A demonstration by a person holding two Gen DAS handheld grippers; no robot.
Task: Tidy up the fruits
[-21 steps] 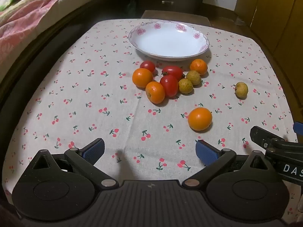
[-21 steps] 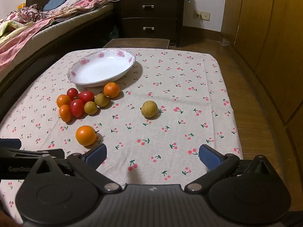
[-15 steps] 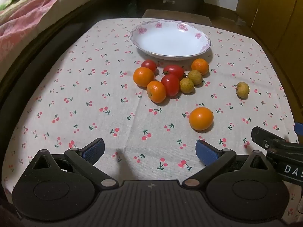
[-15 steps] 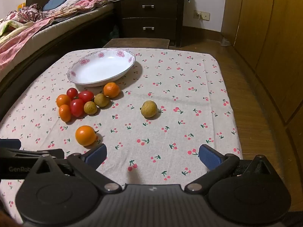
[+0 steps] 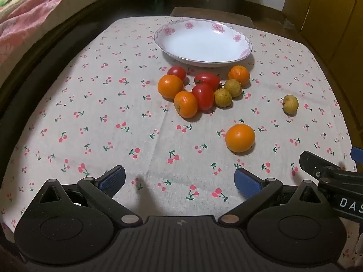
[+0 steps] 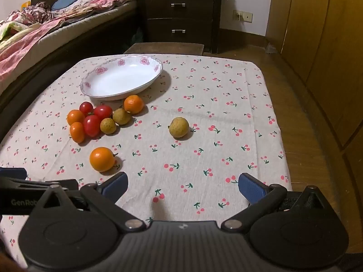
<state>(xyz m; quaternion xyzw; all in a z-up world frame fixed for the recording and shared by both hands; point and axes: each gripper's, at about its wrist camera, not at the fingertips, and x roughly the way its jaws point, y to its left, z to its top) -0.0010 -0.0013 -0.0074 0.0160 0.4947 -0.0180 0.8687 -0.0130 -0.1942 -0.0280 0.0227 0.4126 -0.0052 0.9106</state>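
Note:
A white plate with pink flowers (image 5: 237, 38) (image 6: 99, 70) stands empty at the far side of the table. Just before it lies a cluster of orange fruits (image 5: 170, 86) (image 6: 133, 104), red tomatoes (image 5: 203, 96) (image 6: 91, 125) and yellow-green fruits (image 5: 223, 97) (image 6: 108, 125). One orange fruit (image 5: 240, 137) (image 6: 102, 159) lies alone nearer me, and one yellow-green fruit (image 5: 290, 104) (image 6: 179, 127) lies apart to the right. My left gripper (image 5: 179, 181) hovers open over bare cloth. My right gripper (image 6: 182, 187) is open too, with nothing between its fingers.
The table wears a cherry-print cloth (image 5: 102, 117) (image 6: 226, 113). A bed with blankets (image 6: 34, 36) runs along the left, a dark drawer chest (image 6: 181, 15) stands behind, and wooden cabinets (image 6: 317, 34) line the right. The right gripper's arm (image 5: 329, 172) shows at the left view's right edge.
In the left wrist view the plate and fruits have slid slightly right and down. The right wrist view has barely changed. Both grippers stay open.

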